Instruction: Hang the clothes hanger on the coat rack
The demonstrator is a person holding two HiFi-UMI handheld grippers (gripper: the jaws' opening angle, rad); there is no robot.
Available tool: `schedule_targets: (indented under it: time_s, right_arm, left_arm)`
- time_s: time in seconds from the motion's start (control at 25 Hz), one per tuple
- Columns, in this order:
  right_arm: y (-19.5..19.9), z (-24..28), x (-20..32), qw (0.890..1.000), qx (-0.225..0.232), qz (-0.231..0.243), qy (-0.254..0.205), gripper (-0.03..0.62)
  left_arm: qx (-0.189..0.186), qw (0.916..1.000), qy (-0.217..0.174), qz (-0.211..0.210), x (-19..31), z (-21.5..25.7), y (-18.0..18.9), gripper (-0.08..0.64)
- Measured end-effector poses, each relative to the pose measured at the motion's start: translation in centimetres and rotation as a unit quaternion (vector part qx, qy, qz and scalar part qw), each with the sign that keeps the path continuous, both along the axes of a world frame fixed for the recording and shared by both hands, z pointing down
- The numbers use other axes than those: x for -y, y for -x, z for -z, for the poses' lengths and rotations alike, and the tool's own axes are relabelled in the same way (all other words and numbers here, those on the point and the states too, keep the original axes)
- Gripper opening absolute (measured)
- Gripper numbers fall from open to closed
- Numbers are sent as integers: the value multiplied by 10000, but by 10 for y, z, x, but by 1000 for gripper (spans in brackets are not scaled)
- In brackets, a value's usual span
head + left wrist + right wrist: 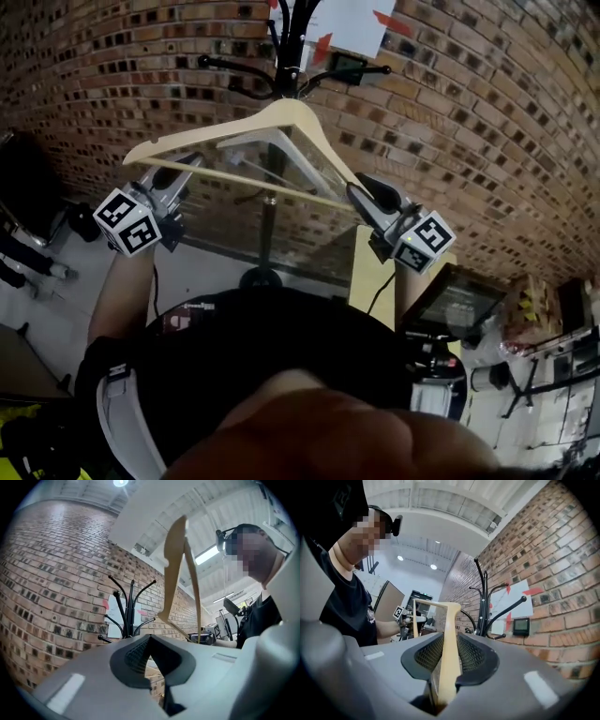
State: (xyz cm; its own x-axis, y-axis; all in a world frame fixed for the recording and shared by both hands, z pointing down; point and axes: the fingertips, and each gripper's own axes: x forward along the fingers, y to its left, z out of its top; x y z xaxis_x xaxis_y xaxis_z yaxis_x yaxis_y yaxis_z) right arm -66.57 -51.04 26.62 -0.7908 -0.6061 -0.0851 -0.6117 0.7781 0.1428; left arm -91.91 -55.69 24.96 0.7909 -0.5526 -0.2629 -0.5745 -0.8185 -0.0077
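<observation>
A pale wooden clothes hanger [281, 117] is held up level in front of the brick wall, its top just below the arms of the black coat rack [295, 56]. My left gripper [187, 167] is at the hanger's left end, shut on the lower bar. My right gripper [361, 187] is shut on the hanger's right end. In the right gripper view the wood [449, 634] stands clamped between the mesh pads of the right gripper [450, 653], with the rack [483, 602] beyond. The left gripper view shows the hanger [173, 564] rising above the left gripper [149, 656] and the rack [130, 606] ahead.
A white sheet [352, 23] and a small dark device [349, 64] hang on the brick wall behind the rack. The rack's round base [261, 277] stands on the floor beside a glass-topped table [309, 246]. Cluttered equipment [534, 319] fills the right side.
</observation>
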Motion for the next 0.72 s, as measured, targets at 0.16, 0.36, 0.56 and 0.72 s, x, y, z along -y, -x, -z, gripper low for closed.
schedule_targets:
  time_s: [0.16,0.36,0.56,0.72]
  right_arm:
    - [-37,29,1,9975,-71,-531,-451,106]
    - [-87,63,-4,9875,-263,-1319,-817,106]
    - [-140,91,-5,9760,-193,-2004,-832,106]
    - [-175,105,1,9650,-348,-2421,-950,106]
  left_arm:
    - [51,9999,-27,-121,4,16,-4,-6]
    - [74,9998,-31,-178,10,33,-6,-8]
    - [189,9991,-149,-341,20,54,-15,-6]
    - [257,9987,-204,-383,32,58,-21,-7]
